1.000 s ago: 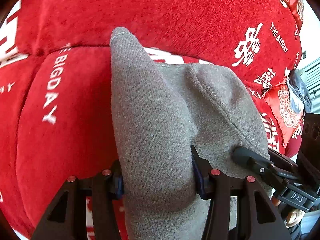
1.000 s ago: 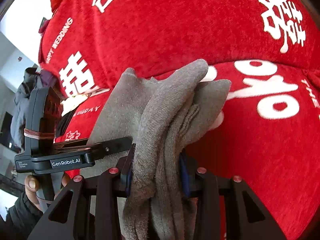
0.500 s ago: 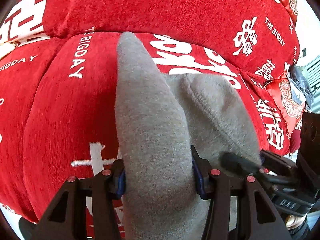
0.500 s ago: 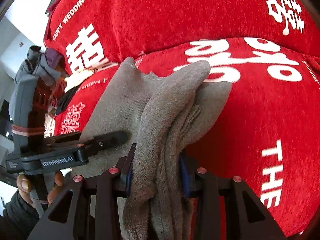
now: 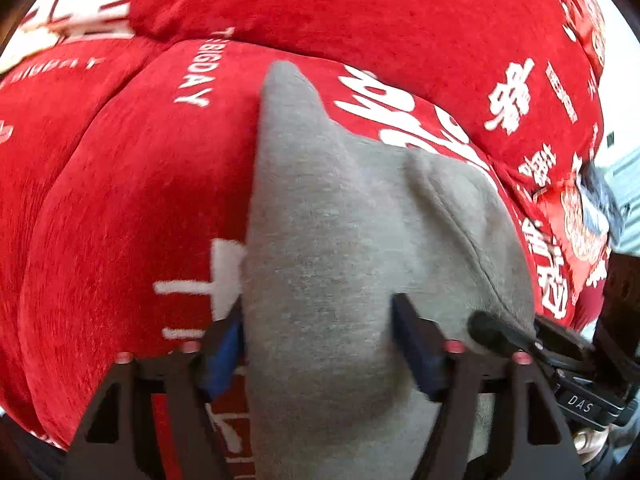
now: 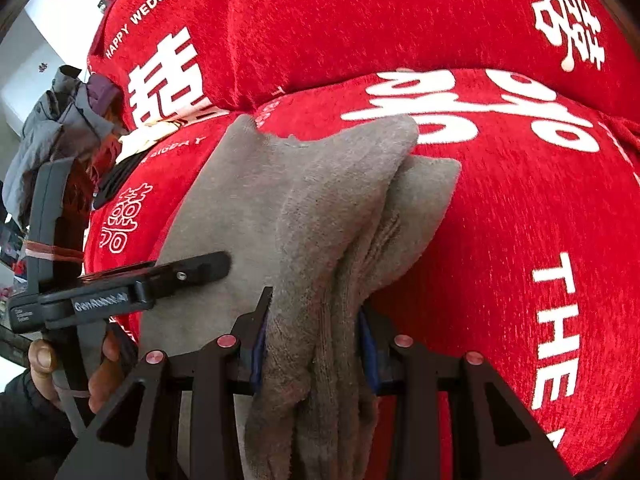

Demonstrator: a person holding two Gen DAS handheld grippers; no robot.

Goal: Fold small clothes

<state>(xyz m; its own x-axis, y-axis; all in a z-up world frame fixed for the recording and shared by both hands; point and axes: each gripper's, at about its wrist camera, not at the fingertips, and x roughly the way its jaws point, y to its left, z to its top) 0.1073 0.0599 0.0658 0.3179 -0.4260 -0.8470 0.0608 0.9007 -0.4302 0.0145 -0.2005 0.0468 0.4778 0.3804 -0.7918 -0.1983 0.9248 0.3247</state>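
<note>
A small grey knit garment (image 5: 340, 240) is held up between both grippers above a red sofa. My left gripper (image 5: 320, 344) is shut on one bunched end of it. My right gripper (image 6: 312, 340) is shut on the other end (image 6: 320, 220), where several layers are gathered between the jaws. The right gripper's finger (image 5: 500, 334) shows at the right of the left wrist view, touching the cloth. The left gripper's finger (image 6: 192, 268) shows at the left of the right wrist view, against the cloth.
The red sofa cushions (image 5: 132, 200) with white lettering fill both views; they also show in the right wrist view (image 6: 520, 208). A pile of grey and dark clothes (image 6: 60, 120) lies at the sofa's far left end. The person's hand (image 6: 44, 360) holds the left gripper's handle.
Both grippers have pulled back and down with the garment, so more of the seat cushion shows beneath it. Both grips are unchanged.
</note>
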